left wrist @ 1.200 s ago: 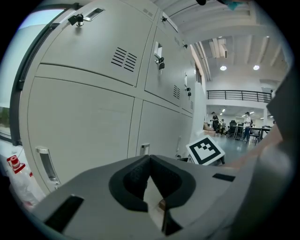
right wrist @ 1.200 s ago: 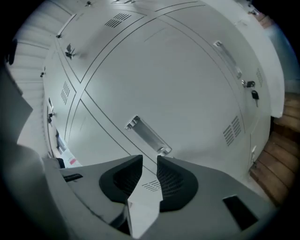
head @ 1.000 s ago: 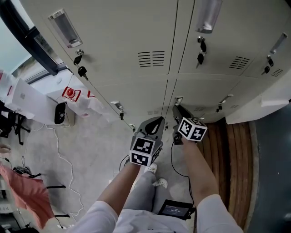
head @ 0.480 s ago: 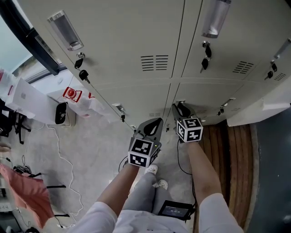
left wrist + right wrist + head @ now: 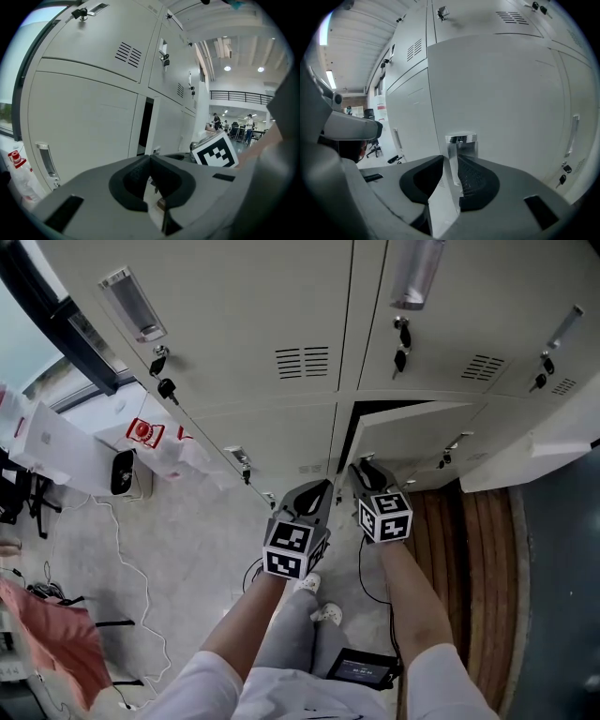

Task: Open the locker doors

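The right claw (image 5: 361,471) pinches the upright handle (image 5: 460,146) of the lower locker door (image 5: 417,432) — that 1 door stands ajar, with a dark gap just left of the handle, so the pull likely runs toward the person and swings right. The left claw (image 5: 319,491), just left of the handle, is pressed together and empty — 2 claws, 1 handle gripped.
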